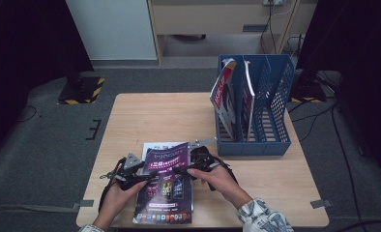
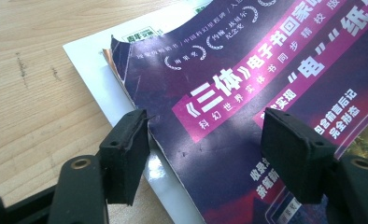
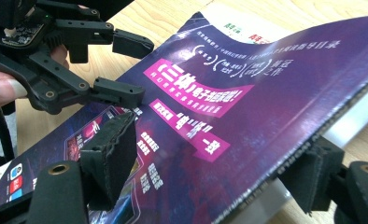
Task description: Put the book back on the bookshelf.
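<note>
Black pads of the right gripper point(image 3: 205, 172) straddle the purple magazine's point(image 3: 247, 126) lifted edge, apparently clamped to raise it off the white booklet point(image 2: 93, 60) beneath. Opposite, the left gripper point(image 2: 205, 149) stands apart over its cover, on the table point(image 1: 145, 116) short of the blue file rack point(image 1: 268, 104).
</note>
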Demonstrator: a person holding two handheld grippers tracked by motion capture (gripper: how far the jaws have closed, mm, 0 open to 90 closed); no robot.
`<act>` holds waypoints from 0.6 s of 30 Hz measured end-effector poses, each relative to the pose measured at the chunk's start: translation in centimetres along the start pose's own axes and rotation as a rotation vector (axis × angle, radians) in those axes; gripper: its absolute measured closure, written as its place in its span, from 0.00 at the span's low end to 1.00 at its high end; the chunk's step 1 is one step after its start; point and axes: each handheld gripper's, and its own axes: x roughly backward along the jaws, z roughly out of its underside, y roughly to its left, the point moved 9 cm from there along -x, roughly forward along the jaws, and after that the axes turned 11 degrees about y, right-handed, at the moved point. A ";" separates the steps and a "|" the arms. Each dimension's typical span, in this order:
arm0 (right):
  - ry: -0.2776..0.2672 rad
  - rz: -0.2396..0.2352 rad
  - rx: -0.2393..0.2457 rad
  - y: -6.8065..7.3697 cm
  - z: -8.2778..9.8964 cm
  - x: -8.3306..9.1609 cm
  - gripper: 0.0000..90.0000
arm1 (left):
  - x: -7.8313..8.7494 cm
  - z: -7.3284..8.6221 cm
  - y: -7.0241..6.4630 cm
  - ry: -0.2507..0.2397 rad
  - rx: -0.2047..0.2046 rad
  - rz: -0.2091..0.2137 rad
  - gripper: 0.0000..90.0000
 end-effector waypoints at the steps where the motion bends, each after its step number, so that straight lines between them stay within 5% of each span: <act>1: 0.000 0.000 0.000 0.0 0.0 0.0 0.29 | 0.0 0.0 0.0 0.000 0.002 0.001 0.36; 18: 0.042 -0.013 -0.032 0.0 0.1 -1.3 0.33 | 0.0 0.0 0.0 -0.002 0.000 -0.006 0.36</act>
